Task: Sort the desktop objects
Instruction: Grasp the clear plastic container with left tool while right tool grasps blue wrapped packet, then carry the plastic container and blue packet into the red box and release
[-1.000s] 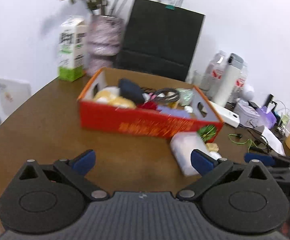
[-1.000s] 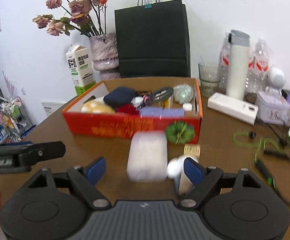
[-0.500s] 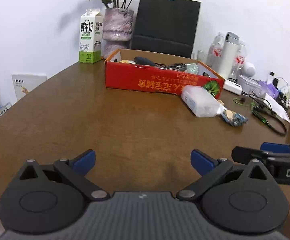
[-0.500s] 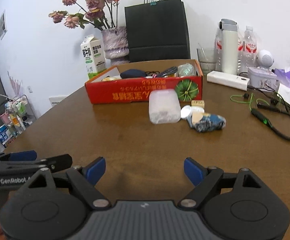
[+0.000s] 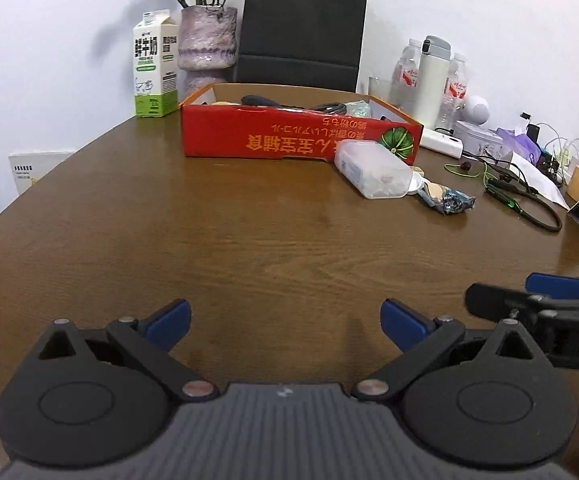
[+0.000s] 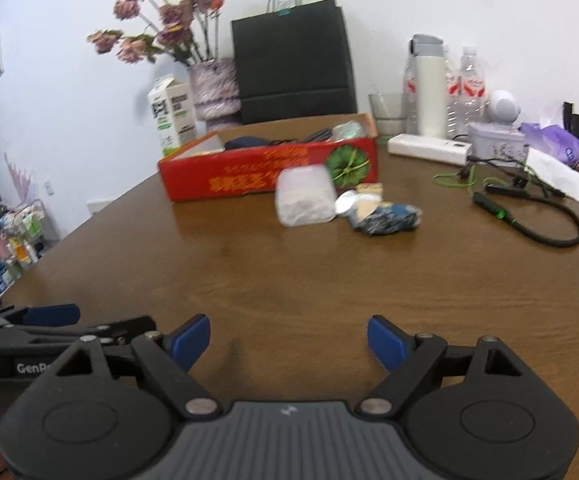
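Observation:
A red cardboard box (image 5: 289, 138) (image 6: 257, 176) holding several small items stands far across the brown table (image 5: 249, 240). In front of its right end lie a clear plastic case (image 5: 371, 168) (image 6: 304, 196), a small white round lid (image 6: 346, 203) and a crumpled blue wrapper (image 5: 449, 202) (image 6: 387, 218). My left gripper (image 5: 285, 322) is open over bare wood near the table's front, nothing between its blue fingertips. My right gripper (image 6: 289, 340) is open too, also empty, side by side with the left one.
A milk carton (image 5: 154, 64), a vase of dried flowers (image 5: 208, 42) and a black paper bag (image 5: 303, 26) stand behind the box. At the right are a white flask (image 5: 433, 80), water bottles, a white power bank (image 6: 429, 149) and a green-and-black neckband earphone (image 6: 529, 220).
Both grippers have pulled back from the red box toward the near side of the table and sunk lower. The box and loose items now look far away. Both stay open.

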A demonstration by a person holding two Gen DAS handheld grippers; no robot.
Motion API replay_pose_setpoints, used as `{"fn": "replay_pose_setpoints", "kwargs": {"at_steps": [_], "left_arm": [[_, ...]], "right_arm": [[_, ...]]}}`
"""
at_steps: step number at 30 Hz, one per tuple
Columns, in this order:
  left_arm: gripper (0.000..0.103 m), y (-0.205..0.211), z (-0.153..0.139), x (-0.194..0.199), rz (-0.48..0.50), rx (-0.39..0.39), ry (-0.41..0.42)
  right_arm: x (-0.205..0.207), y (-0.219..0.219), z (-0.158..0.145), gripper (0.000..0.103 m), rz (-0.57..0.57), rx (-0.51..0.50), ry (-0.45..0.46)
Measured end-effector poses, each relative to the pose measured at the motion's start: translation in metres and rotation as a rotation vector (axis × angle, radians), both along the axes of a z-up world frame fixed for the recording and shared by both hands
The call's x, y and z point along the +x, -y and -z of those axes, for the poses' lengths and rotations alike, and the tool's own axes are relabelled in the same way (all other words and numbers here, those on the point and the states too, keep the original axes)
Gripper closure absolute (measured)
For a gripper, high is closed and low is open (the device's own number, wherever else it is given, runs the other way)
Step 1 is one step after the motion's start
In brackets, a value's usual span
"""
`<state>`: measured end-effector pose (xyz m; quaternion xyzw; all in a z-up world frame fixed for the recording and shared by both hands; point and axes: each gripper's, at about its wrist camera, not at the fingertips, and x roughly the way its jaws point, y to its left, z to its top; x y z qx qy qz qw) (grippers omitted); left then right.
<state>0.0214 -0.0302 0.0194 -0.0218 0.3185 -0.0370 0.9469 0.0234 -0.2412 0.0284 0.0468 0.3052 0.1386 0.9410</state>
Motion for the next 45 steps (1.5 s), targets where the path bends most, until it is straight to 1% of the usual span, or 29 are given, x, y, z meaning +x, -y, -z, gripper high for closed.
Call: {"fn": "replay_pose_setpoints", "kwargs": {"at_steps": [2, 3, 5, 7, 9, 11, 12, 14, 15, 18, 20, 22, 24, 25, 26, 27, 28, 30, 33, 36, 38, 39, 41, 43, 45], "left_arm": [[0.000, 0.005, -0.001, 0.013, 0.020, -0.003, -0.017], [0.000, 0.010, -0.003, 0.020, 0.037, -0.010, -0.018], [0.000, 0.017, -0.006, 0.032, 0.055, -0.015, -0.008], [0.000, 0.027, -0.011, 0.050, 0.058, -0.001, 0.012], [0.000, 0.038, -0.017, 0.077, 0.035, 0.003, 0.001], [0.000, 0.044, -0.024, 0.104, 0.032, -0.048, 0.009], [0.000, 0.050, -0.027, 0.121, 0.038, -0.068, 0.015], [0.000, 0.062, -0.030, 0.152, 0.040, -0.064, 0.015], [0.000, 0.070, -0.030, 0.170, 0.040, -0.055, 0.013], [0.000, 0.091, -0.027, 0.204, 0.036, -0.020, 0.017], [0.000, 0.104, -0.022, 0.220, 0.057, 0.020, 0.012], [0.001, 0.115, -0.013, 0.236, 0.084, 0.062, -0.017], [0.008, 0.116, -0.006, 0.240, 0.085, 0.065, -0.034], [0.020, 0.114, -0.003, 0.241, 0.078, 0.053, -0.043], [0.026, 0.112, -0.001, 0.239, 0.073, 0.036, -0.052], [0.027, 0.107, 0.000, 0.238, 0.070, 0.006, -0.060], [0.027, 0.103, 0.000, 0.237, 0.061, -0.004, -0.060], [0.029, 0.097, -0.001, 0.231, 0.044, -0.009, -0.055], [0.032, 0.087, -0.006, 0.216, 0.047, -0.027, -0.037], [0.033, 0.072, -0.015, 0.190, 0.051, -0.027, -0.017], [0.033, 0.057, -0.022, 0.166, 0.056, -0.020, -0.002], [0.033, 0.049, -0.024, 0.155, 0.049, -0.023, -0.001], [0.033, 0.033, -0.027, 0.131, 0.038, -0.043, 0.000], [0.033, 0.021, -0.026, 0.108, 0.044, -0.049, -0.012], [0.033, 0.013, -0.025, 0.088, 0.047, -0.049, -0.019]], "right_arm": [[0.012, 0.006, 0.002, 0.020, 0.023, -0.024, -0.011], [0.021, 0.010, 0.003, 0.024, 0.034, -0.039, -0.025], [0.035, 0.018, 0.003, 0.029, 0.048, -0.049, -0.025], [0.054, 0.028, 0.001, 0.030, 0.061, -0.056, -0.017], [0.077, 0.036, 0.000, 0.037, 0.076, -0.075, -0.014], [0.104, 0.041, 0.001, 0.043, 0.076, -0.092, -0.017], [0.117, 0.042, 0.001, 0.045, 0.076, -0.095, -0.017], [0.144, 0.041, 0.005, 0.047, 0.075, -0.106, -0.021], [0.154, 0.040, 0.007, 0.049, 0.074, -0.108, -0.026], [0.178, 0.038, 0.016, 0.051, 0.070, -0.101, -0.060], [0.186, 0.038, 0.023, 0.052, 0.064, -0.092, -0.085], [0.186, 0.037, 0.024, 0.055, 0.054, -0.098, -0.074], [0.185, 0.037, 0.025, 0.062, 0.045, -0.099, -0.071], [0.183, 0.036, 0.025, 0.063, 0.038, -0.112, -0.065], [0.181, 0.035, 0.025, 0.067, 0.033, -0.119, -0.058], [0.179, 0.035, 0.024, 0.069, 0.032, -0.120, -0.054], [0.178, 0.035, 0.024, 0.070, 0.028, -0.117, -0.051], [0.175, 0.036, 0.024, 0.074, 0.021, -0.104, -0.041], [0.164, 0.036, 0.018, 0.079, -0.018, -0.050, -0.039], [0.147, 0.036, 0.008, 0.079, -0.005, -0.026, -0.016], [0.131, 0.038, 0.003, 0.079, 0.003, 0.020, -0.015], [0.119, 0.039, 0.002, 0.079, 0.004, 0.051, -0.015], [0.098, 0.037, 0.001, 0.079, -0.010, 0.081, -0.012], [0.080, 0.032, 0.001, 0.079, -0.021, 0.085, -0.018], [0.065, 0.024, 0.002, 0.079, -0.036, 0.066, -0.024]]}}
